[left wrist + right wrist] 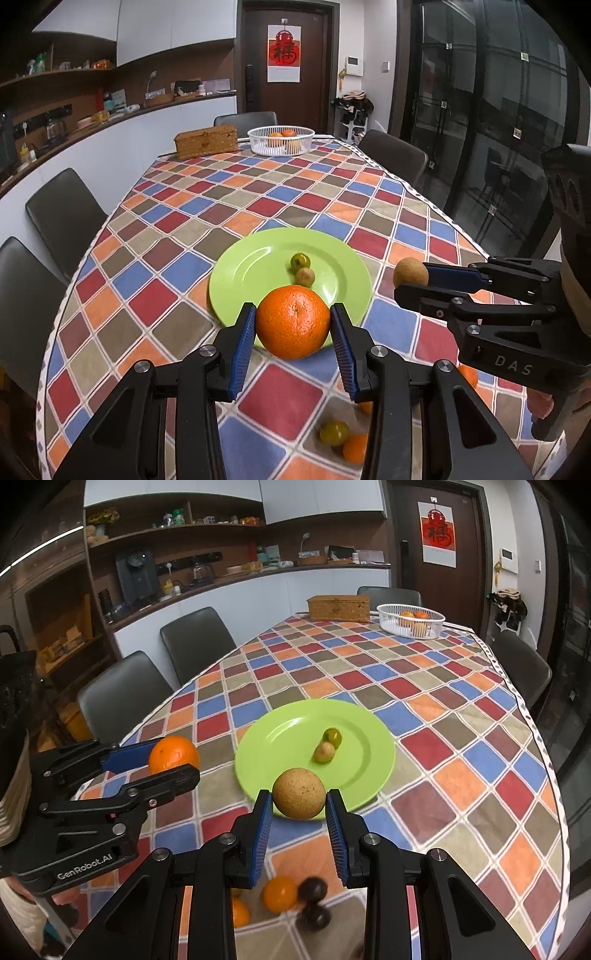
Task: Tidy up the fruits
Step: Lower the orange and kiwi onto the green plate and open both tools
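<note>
Left gripper (293,322) clamps an orange (293,320) between its blue pads, off the table, at the near rim of the green plate (255,269). Right gripper (299,799) pinches a tan round fruit (299,798), likewise over the plate's near edge. Two small fruits (328,745) lie on the plate.

A: What colours are showing on the tablecloth (258,206)?

B: It is showing a diamond check of red, blue, orange, tan and brown, with pale lines between.

A: And the plate (258,258)?

B: It is glowing lime green. The orange (293,321) is shining bright orange between blue pads (242,350), and the round fruit (299,794) is looking speckled tan.

A: The basket (280,140)?

B: White.
</note>
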